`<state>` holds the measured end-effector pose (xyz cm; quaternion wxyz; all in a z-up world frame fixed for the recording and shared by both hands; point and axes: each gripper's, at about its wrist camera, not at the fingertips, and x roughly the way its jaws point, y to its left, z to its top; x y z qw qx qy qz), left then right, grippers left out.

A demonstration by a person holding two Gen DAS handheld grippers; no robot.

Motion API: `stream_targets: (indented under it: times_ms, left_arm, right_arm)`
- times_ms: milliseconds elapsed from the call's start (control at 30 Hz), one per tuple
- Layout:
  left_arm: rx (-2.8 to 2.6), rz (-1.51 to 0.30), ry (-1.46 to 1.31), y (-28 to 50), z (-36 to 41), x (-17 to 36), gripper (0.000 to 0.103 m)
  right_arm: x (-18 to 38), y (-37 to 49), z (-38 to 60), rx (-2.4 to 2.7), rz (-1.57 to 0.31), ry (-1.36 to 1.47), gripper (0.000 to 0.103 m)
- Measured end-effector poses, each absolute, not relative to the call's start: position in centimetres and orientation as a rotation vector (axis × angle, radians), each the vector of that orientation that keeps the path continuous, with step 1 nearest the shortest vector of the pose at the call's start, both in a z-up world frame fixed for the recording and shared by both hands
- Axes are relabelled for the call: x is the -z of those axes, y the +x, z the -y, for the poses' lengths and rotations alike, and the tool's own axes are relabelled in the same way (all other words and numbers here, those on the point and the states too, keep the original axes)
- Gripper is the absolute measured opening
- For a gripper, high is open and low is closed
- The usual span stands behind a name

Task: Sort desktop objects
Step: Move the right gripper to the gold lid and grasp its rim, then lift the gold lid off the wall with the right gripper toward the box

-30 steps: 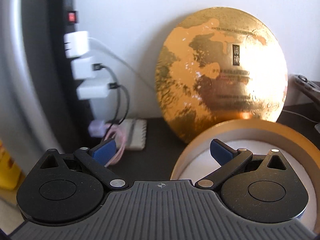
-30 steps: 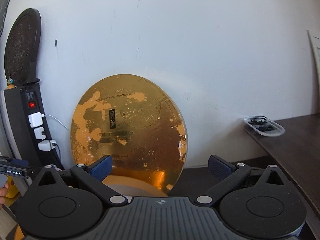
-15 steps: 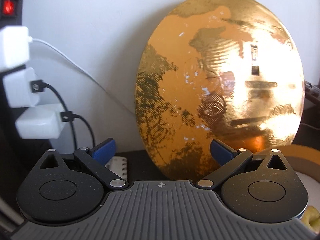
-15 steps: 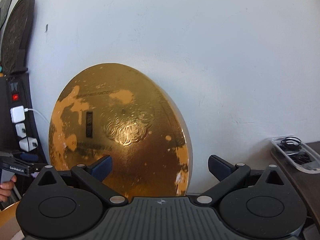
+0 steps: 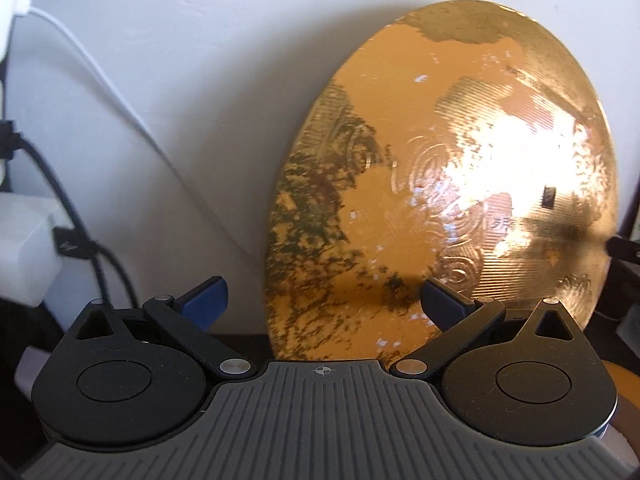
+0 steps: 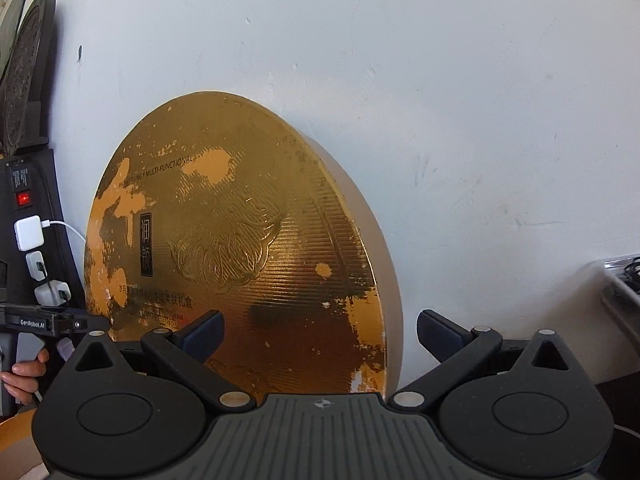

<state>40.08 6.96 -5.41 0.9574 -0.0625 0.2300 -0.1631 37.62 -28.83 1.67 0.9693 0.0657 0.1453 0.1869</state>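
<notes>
Flanking gold round lid (image 6: 240, 248): left gripper (image 5: 322, 302) at its left edge, right gripper (image 6: 318, 330) at its right edge. Both jaws spread wide, gripping nothing. Lid stands on edge, leaning on wall (image 6: 440, 100); two-sided approach suits its wide span.

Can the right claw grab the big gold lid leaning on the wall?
Probably yes. The right claw is open, and the gold lid's right edge stands between its fingers with nothing in front. Whether it has come close enough to bite is hard to tell.
</notes>
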Motion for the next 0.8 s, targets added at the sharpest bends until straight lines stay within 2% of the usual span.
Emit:
stream_targets:
  times_ms: [400, 567, 800]
  left_arm:
    - [0.357, -0.474, -0.087, 40.7, -5.1, 5.3, 0.103]
    - [0.327, -0.412, -0.069, 38.9, -4.7, 3.0, 0.103]
    - [0.331, -0.212, -0.066, 32.0, -4.6, -4.4, 0.103]
  right_arm:
    - [-1.3, 37.6, 27.9, -0.38, -0.226, 0.114, 0.102]
    - [-4.9, 34.3, 27.2, -0.373, -0.096, 0.052, 0.102]
    - [-12.0, 26.1, 28.0, -0.369, 0.064, 0.089, 0.102]
